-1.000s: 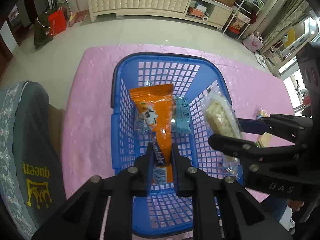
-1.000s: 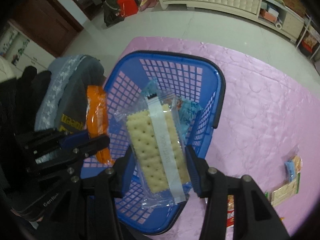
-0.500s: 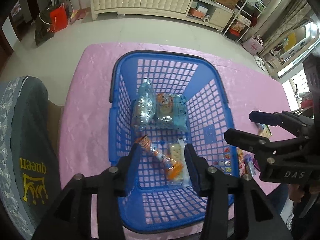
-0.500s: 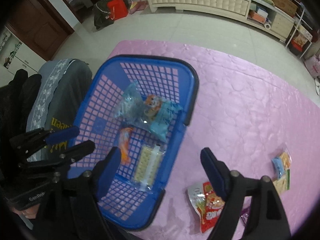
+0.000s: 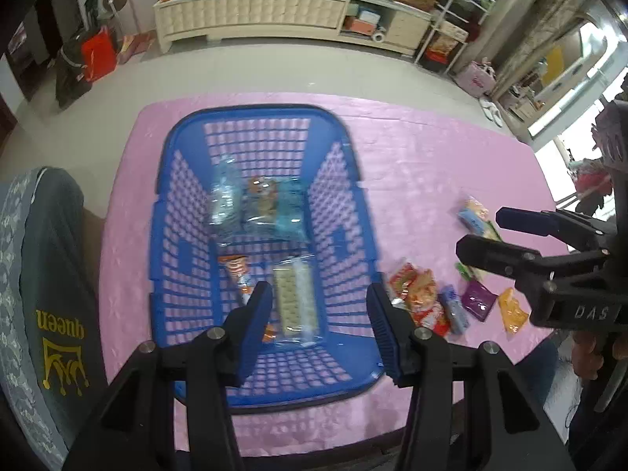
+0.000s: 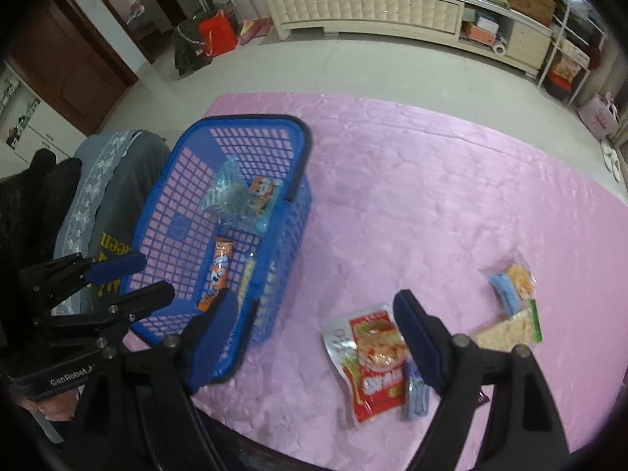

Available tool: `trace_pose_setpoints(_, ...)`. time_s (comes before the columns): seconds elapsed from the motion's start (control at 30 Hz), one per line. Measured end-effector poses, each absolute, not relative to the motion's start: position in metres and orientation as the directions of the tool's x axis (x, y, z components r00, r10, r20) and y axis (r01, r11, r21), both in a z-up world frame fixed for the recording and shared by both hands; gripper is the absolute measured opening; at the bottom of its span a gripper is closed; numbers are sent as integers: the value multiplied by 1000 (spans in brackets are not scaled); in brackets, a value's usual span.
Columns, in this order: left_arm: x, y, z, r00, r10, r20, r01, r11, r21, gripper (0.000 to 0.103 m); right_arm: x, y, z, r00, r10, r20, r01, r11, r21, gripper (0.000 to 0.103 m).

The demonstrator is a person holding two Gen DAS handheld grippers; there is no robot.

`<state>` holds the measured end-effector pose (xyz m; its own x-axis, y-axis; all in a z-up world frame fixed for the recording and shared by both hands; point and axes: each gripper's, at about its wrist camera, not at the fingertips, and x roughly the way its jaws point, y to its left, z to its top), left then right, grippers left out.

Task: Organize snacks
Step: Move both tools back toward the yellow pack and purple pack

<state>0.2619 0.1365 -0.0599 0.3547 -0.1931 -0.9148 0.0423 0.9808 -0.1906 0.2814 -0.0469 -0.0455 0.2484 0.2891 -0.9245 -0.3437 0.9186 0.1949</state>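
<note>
A blue mesh basket (image 5: 168, 212) (image 6: 184, 149) stands on the pink table. In it lie an orange snack packet (image 5: 235, 271) (image 6: 219, 271), a clear cracker pack (image 5: 294, 298) (image 6: 246, 274) and clear and blue packets (image 5: 263, 204) (image 6: 243, 196). My left gripper (image 5: 320, 314) (image 6: 133, 278) is open and empty above the basket's near end. My right gripper (image 6: 316, 333) (image 5: 481, 231) is open and empty, above the table beside a red snack pouch (image 6: 373, 361) (image 5: 416, 294). More loose snacks lie to the right: a cracker pack (image 6: 506, 329), a blue-and-orange packet (image 6: 510, 286) (image 5: 475, 212), a purple packet (image 5: 477, 300), an orange packet (image 5: 512, 314).
A chair with a grey "queen" cover (image 5: 43, 294) (image 6: 102, 180) stands at the table's left edge. A white low cabinet (image 5: 255, 15) (image 6: 373, 8) lines the far wall. A small blue packet (image 6: 416, 392) lies next to the red pouch.
Both grippers let go of their packs, which now lie in the basket. Both grippers opened wide and drew back; the right one swung right over the loose snacks.
</note>
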Motion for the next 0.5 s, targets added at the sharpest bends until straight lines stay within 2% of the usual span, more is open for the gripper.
trace_pose_setpoints(0.13, 257, 112, -50, 362, -190, -912, 75, 982, -175, 48, 273, -73, -37, 274, 290, -917, -315, 928, 199, 85)
trace_pose_setpoints(0.5, 245, 17, -46, 363, -220, -906, 172, 971, -167, 69, 241, -159, -21, 332, 272, -903, -254, 948, 193, 85)
